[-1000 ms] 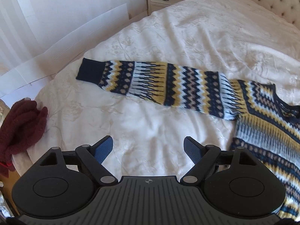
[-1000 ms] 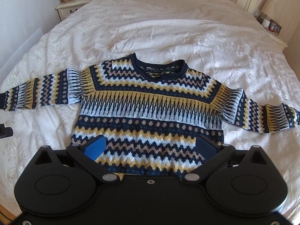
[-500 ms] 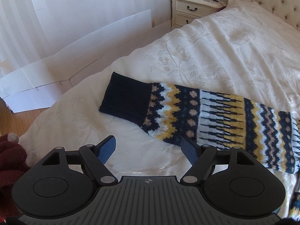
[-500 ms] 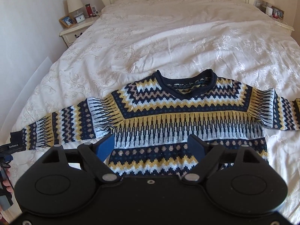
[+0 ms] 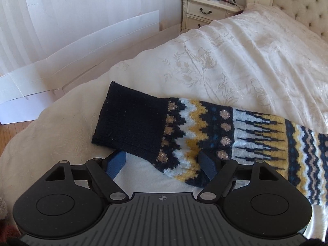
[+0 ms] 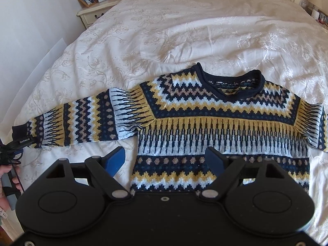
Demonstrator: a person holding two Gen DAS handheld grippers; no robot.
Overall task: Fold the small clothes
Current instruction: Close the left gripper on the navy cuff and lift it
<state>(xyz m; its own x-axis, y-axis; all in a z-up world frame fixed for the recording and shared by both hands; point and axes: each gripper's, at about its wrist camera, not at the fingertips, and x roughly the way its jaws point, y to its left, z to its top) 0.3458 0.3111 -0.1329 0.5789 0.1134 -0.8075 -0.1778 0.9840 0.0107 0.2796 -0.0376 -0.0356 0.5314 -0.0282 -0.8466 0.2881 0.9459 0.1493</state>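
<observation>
A navy, yellow and white patterned sweater (image 6: 221,123) lies flat, front up, on the white bedspread (image 6: 184,30), sleeves spread out. Its left sleeve (image 5: 205,129) ends in a navy cuff (image 5: 131,123). My left gripper (image 5: 162,163) is open, low over the bed, its fingers straddling the near edge of that sleeve just past the cuff. It also shows in the right wrist view (image 6: 22,141) at the cuff. My right gripper (image 6: 165,161) is open and empty, above the sweater's lower left hem near the armpit.
A cream nightstand (image 5: 207,10) with a photo frame, clock and red flask stands left of the tufted headboard (image 5: 297,4). White panels (image 5: 82,47) lean on the wall beside the bed. The bed's rounded corner (image 5: 51,127) drops to the wooden floor.
My left gripper has moved forward and down to the sleeve cuff, which now lies between its fingers. My right gripper has drifted left along the sweater's hem.
</observation>
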